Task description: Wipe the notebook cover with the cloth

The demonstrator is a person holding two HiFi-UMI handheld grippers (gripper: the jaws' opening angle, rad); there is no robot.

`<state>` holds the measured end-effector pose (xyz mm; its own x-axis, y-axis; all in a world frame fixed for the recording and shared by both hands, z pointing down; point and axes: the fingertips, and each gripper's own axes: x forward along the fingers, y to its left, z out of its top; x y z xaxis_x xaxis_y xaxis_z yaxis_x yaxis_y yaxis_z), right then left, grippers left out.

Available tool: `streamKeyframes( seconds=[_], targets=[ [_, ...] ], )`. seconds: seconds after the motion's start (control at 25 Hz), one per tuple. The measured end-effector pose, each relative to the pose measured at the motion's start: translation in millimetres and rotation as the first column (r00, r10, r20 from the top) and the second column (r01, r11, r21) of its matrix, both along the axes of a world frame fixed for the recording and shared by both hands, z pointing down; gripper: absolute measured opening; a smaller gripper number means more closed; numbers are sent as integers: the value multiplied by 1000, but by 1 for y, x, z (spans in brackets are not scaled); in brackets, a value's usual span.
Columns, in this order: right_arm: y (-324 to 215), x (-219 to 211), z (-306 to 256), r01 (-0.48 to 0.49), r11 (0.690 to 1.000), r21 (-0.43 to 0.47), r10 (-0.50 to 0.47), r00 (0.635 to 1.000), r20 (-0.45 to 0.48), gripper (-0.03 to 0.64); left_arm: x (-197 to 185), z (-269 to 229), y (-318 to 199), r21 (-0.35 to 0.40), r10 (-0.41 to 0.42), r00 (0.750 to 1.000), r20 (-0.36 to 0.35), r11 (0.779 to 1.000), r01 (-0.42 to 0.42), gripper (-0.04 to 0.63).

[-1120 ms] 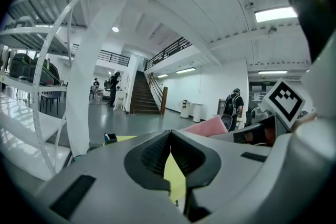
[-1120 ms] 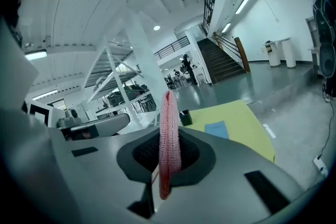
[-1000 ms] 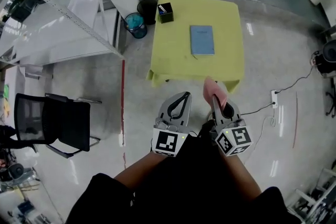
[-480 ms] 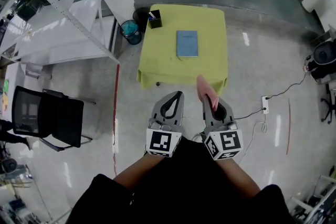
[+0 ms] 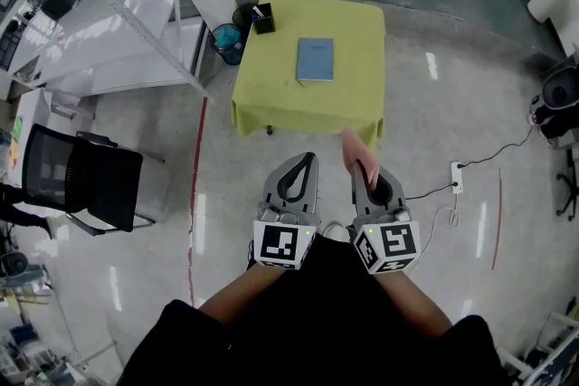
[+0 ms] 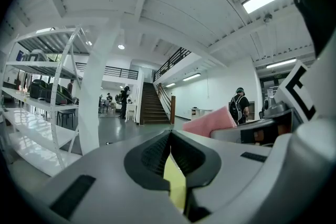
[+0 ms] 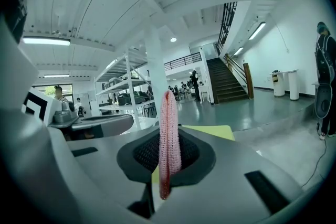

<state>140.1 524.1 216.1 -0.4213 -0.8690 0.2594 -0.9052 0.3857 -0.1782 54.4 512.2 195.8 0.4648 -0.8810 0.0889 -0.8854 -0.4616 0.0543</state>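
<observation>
Notebook (image 5: 316, 60), blue and shut, lies flat near the middle of the yellow-draped table (image 5: 271, 99), well apart from both grippers, which hang over the bare floor on the near side. Against the picture of a second ago, table and notebook sit further left in the head view and look a little smaller. The right gripper (image 5: 365, 171) stays clamped on the pink cloth (image 5: 355, 151), a folded edge standing up between its jaws and poking out past the tips. Its marker cube, turned askew a second ago, now faces the camera squarely, level with the left one. The left gripper (image 5: 308, 158) has its jaws together at the tips with nothing between them. A black pen box (image 5: 263, 19) stands at the table's far left corner, unmoved, with a teal bin (image 5: 227, 42) on the floor just beside it.
</observation>
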Motion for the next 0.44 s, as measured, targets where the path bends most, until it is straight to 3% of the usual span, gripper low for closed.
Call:
streamKeyframes(
  seconds=[0.44],
  targets=[
    [26, 17, 0, 32, 999, 7, -32, 999, 2, 37, 24, 1, 25, -12, -21, 1000, 5, 1000, 21, 14]
  ],
)
